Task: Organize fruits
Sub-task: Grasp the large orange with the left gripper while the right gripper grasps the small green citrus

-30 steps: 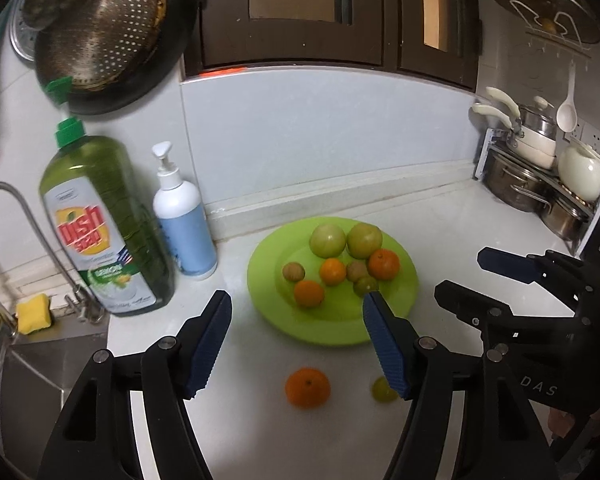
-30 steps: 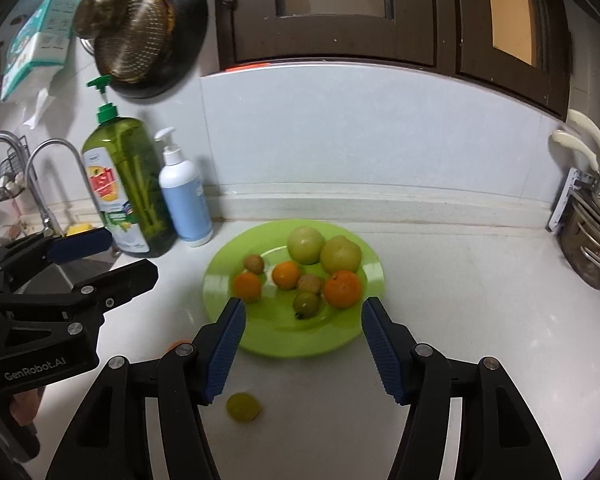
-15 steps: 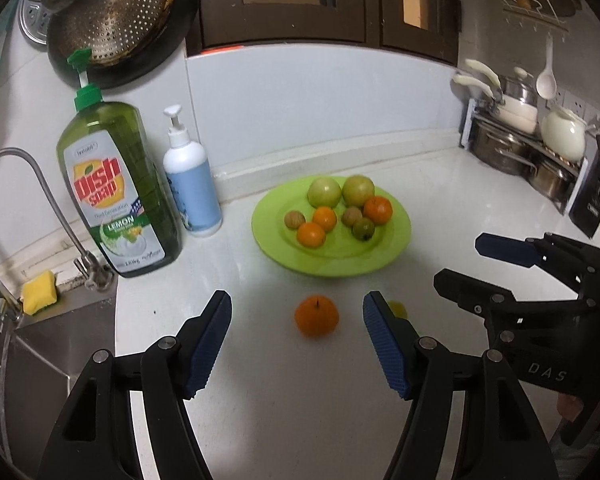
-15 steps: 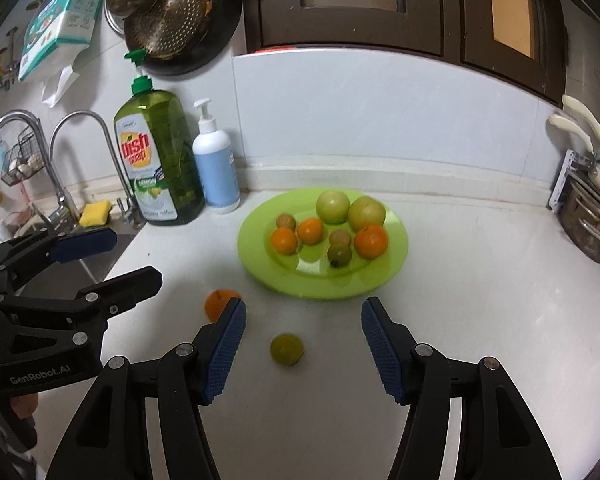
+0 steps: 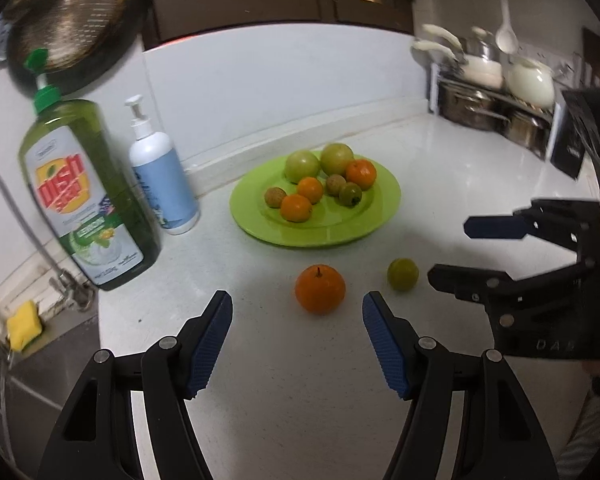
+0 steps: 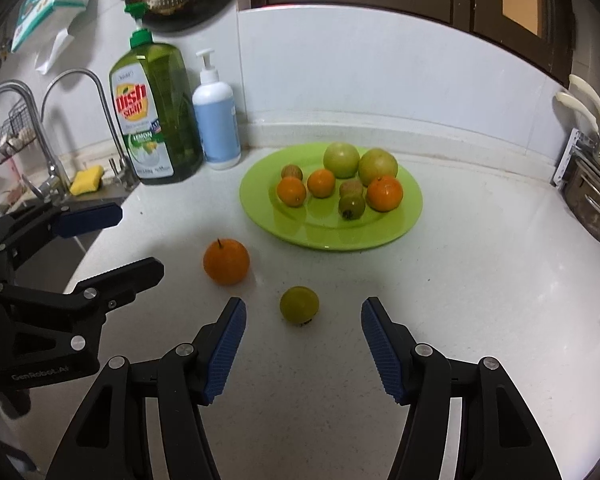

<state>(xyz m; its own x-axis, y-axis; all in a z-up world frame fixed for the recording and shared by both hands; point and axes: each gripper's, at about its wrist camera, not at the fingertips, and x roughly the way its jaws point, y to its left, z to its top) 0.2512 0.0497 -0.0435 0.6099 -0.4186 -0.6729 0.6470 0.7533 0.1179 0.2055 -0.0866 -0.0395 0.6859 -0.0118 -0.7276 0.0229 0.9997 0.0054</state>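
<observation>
A green plate (image 5: 376,216) (image 6: 404,224) on the white counter carries several fruits: oranges, green apples and small brownish ones. In front of it lie a loose orange (image 5: 320,289) (image 6: 225,261) and a small green fruit (image 5: 402,274) (image 6: 299,305). My left gripper (image 5: 297,312) is open, just short of the orange, nothing between its blue pads. My right gripper (image 6: 303,318) is open too, and the green fruit sits just ahead of its fingertips, untouched. Each gripper shows in the other's view, the left gripper (image 6: 138,238) at the left edge and the right gripper (image 5: 448,248) at the right edge.
A green dish-soap bottle (image 5: 88,200) (image 6: 156,116) and a white pump bottle (image 5: 162,176) (image 6: 216,114) stand left of the plate. Beyond them are the sink, faucets (image 6: 80,120) and a yellow sponge (image 6: 86,179). Pots on a rack (image 5: 496,108) fill the right back corner.
Both grippers sank and drew back from the plate. The loose orange and green fruit, earlier low between or behind the fingers, now lie just ahead of the fingertips. Both jaws kept their width.
</observation>
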